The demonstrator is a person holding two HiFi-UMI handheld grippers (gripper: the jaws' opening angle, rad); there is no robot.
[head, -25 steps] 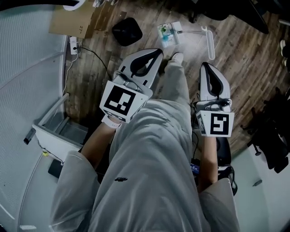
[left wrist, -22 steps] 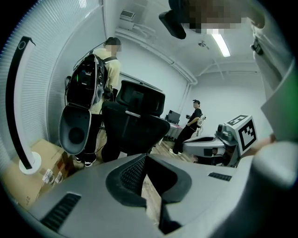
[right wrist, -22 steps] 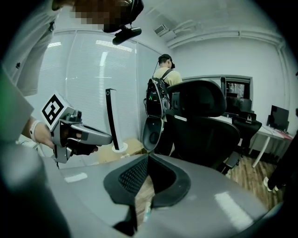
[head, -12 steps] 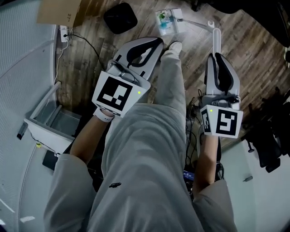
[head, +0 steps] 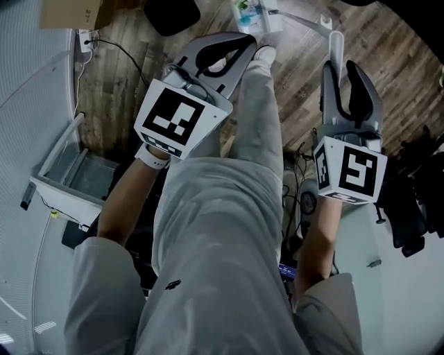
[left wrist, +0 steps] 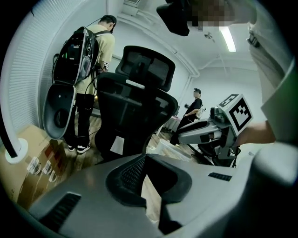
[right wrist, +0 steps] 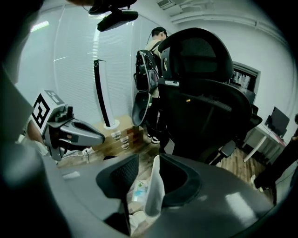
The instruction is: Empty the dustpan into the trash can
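Stage: we judge the task barely begun; this is the reach for the dustpan, and no grip has been made.
Dustpan: the dustpan [head: 267, 19] sits on the wooden floor [head: 298, 97] ahead of our feet, and its long white handle [head: 334, 52] runs back towards our right side.
Load: litter [right wrist: 138, 191] lies in the pan, so nothing has been emptied.
Trash can: we take the black round shape at the upper left for the trash can [head: 170, 14]. It stands apart from the pan, on the far side of the left gripper.
Right gripper: the right gripper [head: 340, 69] has its jaws apart, and they have just been opening. The handle stands between them, close to one jaw. We see no pad pressing on it.
Left gripper: the left gripper [head: 236, 45] has its jaws together with nothing between them.
Hand pose: both grippers point forward and down at the floor, one on each side of our leg [head: 257, 118]. The right one lines up with the handle, and the left one is aimed at bare floor near the pan.
Left to do: in our judgement, close on the handle, lift the pan level, carry it across to the can and tip it out.
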